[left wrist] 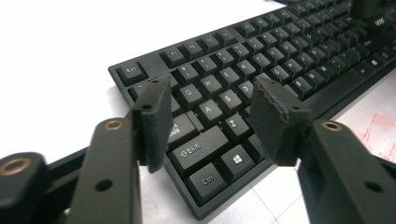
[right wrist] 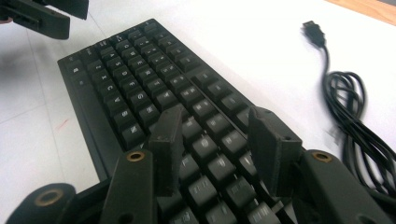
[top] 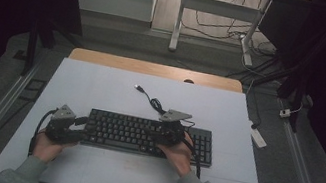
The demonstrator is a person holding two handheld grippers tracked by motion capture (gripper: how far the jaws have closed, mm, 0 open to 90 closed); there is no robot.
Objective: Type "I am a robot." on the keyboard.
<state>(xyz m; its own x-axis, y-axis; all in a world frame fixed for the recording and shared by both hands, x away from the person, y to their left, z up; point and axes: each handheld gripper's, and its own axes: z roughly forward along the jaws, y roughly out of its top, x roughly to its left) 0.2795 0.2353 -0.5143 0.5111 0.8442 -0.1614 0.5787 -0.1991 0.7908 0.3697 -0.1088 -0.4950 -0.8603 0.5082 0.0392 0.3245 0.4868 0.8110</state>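
Observation:
A black keyboard (top: pixel 123 133) lies across the white table top, a little nearer the front edge. Its cable (top: pixel 154 104) coils behind it and ends in a loose USB plug (top: pixel 138 88). My left gripper (top: pixel 81 128) is at the keyboard's left end. In the left gripper view it (left wrist: pixel 210 93) stands open above the keyboard's (left wrist: pixel 280 60) left-hand letter keys, with nothing between the jaws. My right gripper (top: pixel 154 134) hovers over the right-middle keys. In the right gripper view it (right wrist: pixel 215 121) is open over the keyboard (right wrist: pixel 140 79), pads apart from the keys, with the cable (right wrist: pixel 355 116) to its right.
The white table cover (top: pixel 101 85) has free room behind and in front of the keyboard. A wooden table edge (top: pixel 155 69) runs along the far side. Beyond it stand a metal desk frame (top: pixel 178 23) and floor cables (top: pixel 222 31). Faint red marks (left wrist: pixel 378 130) show on the cover.

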